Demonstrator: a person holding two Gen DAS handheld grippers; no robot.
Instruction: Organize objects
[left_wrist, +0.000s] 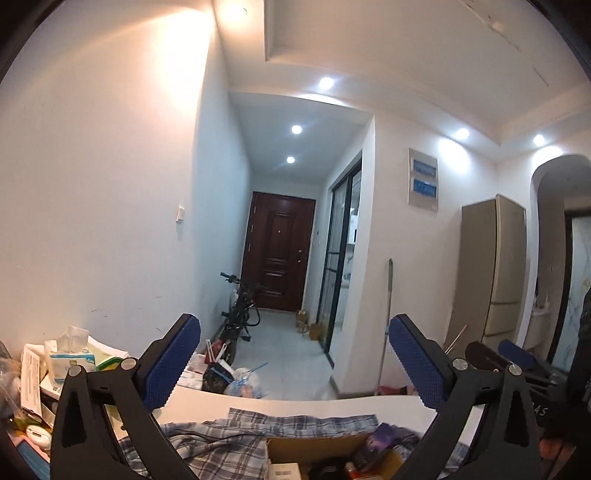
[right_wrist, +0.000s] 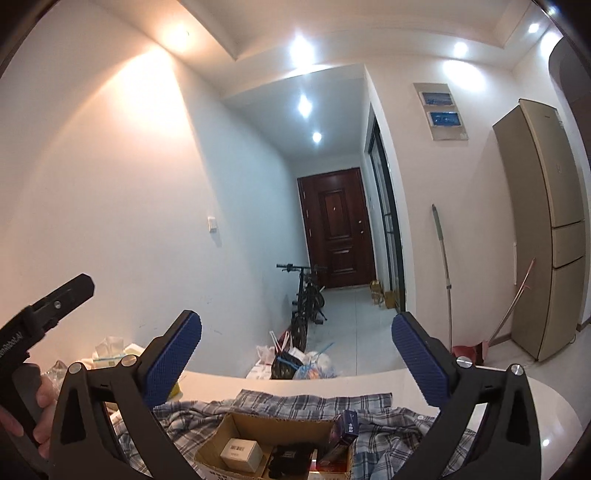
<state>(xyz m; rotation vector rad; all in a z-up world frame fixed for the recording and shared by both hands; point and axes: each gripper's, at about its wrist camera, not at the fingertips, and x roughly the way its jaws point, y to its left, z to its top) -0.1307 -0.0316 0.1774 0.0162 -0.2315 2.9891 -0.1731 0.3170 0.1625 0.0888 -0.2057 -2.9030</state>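
An open cardboard box (right_wrist: 236, 430) sits on a plaid cloth (right_wrist: 380, 443) on the white table (right_wrist: 369, 384), at the bottom of both wrist views. It holds a small white box (right_wrist: 240, 452), a black item (right_wrist: 291, 459) and a purple box (right_wrist: 345, 424). The cardboard box also shows in the left wrist view (left_wrist: 295, 448). My left gripper (left_wrist: 295, 365) is open and empty, raised above the box. My right gripper (right_wrist: 297, 363) is open and empty, also raised above it. The right gripper shows at the right edge of the left wrist view (left_wrist: 513, 356).
Clutter with a tissue pack (left_wrist: 68, 354) and papers lies at the table's left end. Rubbish bags (right_wrist: 299, 363) and a bicycle (right_wrist: 306, 299) stand on the floor beyond the table. A fridge (right_wrist: 543, 229) and a mop (right_wrist: 445, 269) stand at the right wall.
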